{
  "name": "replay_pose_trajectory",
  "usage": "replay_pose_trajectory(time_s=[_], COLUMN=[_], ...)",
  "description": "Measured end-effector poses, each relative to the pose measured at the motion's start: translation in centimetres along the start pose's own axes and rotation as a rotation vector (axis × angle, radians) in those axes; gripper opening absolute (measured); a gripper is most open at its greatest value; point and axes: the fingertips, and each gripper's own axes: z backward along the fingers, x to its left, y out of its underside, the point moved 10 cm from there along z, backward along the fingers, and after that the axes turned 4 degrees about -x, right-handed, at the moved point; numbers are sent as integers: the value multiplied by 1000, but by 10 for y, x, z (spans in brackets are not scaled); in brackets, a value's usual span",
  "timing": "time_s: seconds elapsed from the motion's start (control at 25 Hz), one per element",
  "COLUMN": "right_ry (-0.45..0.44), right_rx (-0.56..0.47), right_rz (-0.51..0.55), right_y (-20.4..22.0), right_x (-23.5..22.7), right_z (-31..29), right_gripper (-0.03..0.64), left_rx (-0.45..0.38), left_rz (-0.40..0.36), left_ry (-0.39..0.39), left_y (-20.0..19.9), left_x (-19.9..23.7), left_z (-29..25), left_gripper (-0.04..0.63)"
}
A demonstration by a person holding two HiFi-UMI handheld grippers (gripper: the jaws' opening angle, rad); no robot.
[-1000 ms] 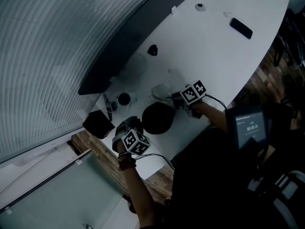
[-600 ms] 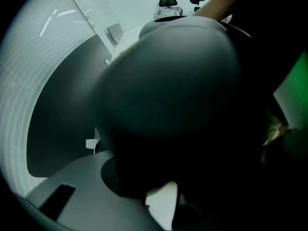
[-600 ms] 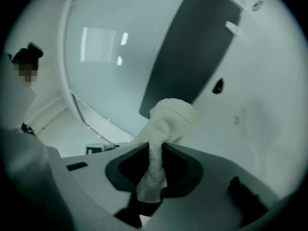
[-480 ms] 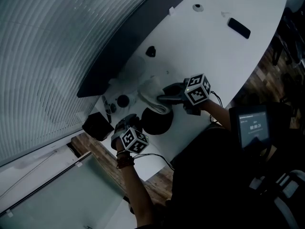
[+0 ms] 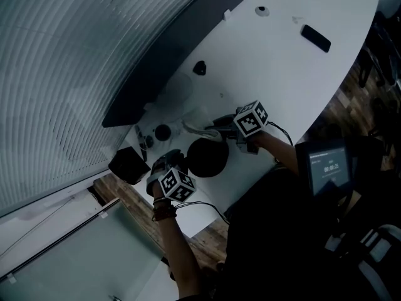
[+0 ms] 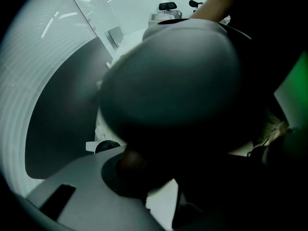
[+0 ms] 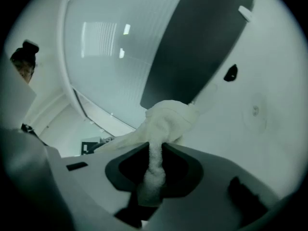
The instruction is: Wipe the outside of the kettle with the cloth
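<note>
though barely open, right hand-held gripper (image 7: pixel 155 147) (pinching cloth (image 7: pixel 166 119))

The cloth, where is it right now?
In the head view the cloth is pinched in the right gripper, just beyond the dark kettle on the white table.

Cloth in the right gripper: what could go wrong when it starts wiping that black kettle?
1. The right gripper pinches only a thin twist of the cloth, so rubbing might pull it loose.
2. The kettle stands not far from the table edge. A hard push could slide or tip it, though the left gripper seems to hold it.
</note>
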Motion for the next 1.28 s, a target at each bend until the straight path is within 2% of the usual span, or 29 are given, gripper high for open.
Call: replay_pose_trajectory(time_s=[0.12, 0.24, 0.4, 0.48, 0.6, 0.68, 0.72, 0.8, 0.88, 0.96, 1.28], right_ry=[110, 182, 214, 180, 14, -88, -110, -87, -41, -11, 76], right_rx=[25, 64, 106, 47, -56, -40, -15, 37, 63, 65, -11], right_rz=[-82, -137, -82, -56, -27, 53, 108, 215, 264, 230, -83], right_y=[21, 41, 40, 23, -5, -15, -18, -18, -15, -13, 4], right_x=[-28, -43, -38, -27, 2, 28, 40, 57, 61, 55, 1], right_z=[9, 22, 38, 43, 36, 23, 16, 7, 5, 7, 15], right_gripper=[71, 71, 71, 71, 71, 71, 71, 71, 71, 71, 71], left_rx=[-7, -13, -33, -41, -52, -58, -64, -72, -81, -85, -97], left_rz=[3, -17, -95, -123, -159, -189, -200, -232, -266, -285, -325], left_ry=[-11, -5, 8, 14, 26, 46, 54, 52, 42, 42, 66], left_y=[-3, -1, -1, -4, -7, -5, -5, -5, -8, -12, -19], left_x=[2, 1, 2, 6, 11, 11, 10, 8, 9, 10, 18], left_z=[2, 1, -1, -1, -4, -6, -7, -7, -7, -8, -13], left_gripper=[141, 141, 141, 141, 141, 140, 140, 140, 140, 140, 138])
